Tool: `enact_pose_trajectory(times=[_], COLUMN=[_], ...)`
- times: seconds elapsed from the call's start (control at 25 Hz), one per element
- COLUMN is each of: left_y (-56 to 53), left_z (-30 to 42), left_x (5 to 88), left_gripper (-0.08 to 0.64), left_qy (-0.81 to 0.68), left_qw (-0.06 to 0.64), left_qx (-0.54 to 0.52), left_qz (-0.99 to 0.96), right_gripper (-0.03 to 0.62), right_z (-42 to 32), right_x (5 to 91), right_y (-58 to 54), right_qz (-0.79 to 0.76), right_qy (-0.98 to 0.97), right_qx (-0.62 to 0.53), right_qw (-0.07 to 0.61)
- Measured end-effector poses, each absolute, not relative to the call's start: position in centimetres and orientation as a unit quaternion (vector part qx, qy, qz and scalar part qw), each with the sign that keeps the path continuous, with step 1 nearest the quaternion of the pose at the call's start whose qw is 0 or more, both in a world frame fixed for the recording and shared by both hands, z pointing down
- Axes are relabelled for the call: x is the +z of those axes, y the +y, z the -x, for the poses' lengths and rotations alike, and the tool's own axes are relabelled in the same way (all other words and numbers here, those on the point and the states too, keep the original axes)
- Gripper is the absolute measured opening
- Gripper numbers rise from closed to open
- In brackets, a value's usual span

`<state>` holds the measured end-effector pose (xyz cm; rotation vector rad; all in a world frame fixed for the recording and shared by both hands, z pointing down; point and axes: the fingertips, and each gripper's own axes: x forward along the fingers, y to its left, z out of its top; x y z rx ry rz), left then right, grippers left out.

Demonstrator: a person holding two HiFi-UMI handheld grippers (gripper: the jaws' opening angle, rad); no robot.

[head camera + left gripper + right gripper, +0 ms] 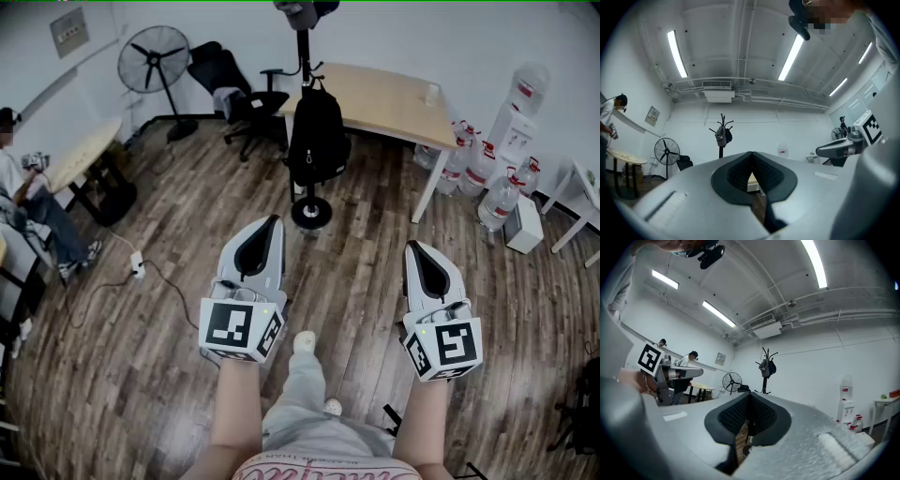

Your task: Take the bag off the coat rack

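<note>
Backpack hanging on the rack, both tongs closed and well short of it

Black soft-fabric bag, rounded and slumped, hangs against the slim dark pole of the coat rack, which stands on a round black disc base on the floor of streaked brown wood planks. Something grey sits at the top of the rack. Just right of the rack is a counter with a pale wood top and white legs. A round-caged pedestal fan and a black office chair stand far left, and clear plastic water bottles cluster far right.

Both bare forearms reach forward from the near edge, roughly parallel. The left tongs are smooth white shells with black ribbed pads, tapering to a point aimed at the rack's base. Their jaws are pressed together with nothing between them. The right tongs sit level with them to the right, jaws likewise together and empty. Each carries its square-marked cube at the wrist end. Both tips are well apart from the bag
</note>
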<state>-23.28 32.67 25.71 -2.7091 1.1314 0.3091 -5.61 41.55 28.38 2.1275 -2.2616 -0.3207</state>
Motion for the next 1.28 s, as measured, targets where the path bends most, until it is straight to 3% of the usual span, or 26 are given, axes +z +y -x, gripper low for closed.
enact_pose_trajectory(times=[0.2,1.04,1.28], left_y=[30.0,9.9,3.8], left_z=[22.0,17.3,16.3], left_x=[25.5,25.3,24.0], left_gripper=[0.016,0.016,0.016], left_qy=[0.379,0.375,0.373], left_qw=[0.120,0.100,0.102], left_qx=[0.082,0.088,0.095], left_qz=[0.914,0.917,0.917], right_gripper=[0.002,0.002,0.002], right_z=[4.7,1.2,0.3], right_x=[28.3,27.2,25.7], right_y=[38.8,18.4,12.1], right_qz=[-0.684,-0.676,-0.677], right_qy=[-0.722,-0.724,-0.724], right_qx=[-0.102,-0.125,-0.129], right_qw=[0.000,0.052,0.027])
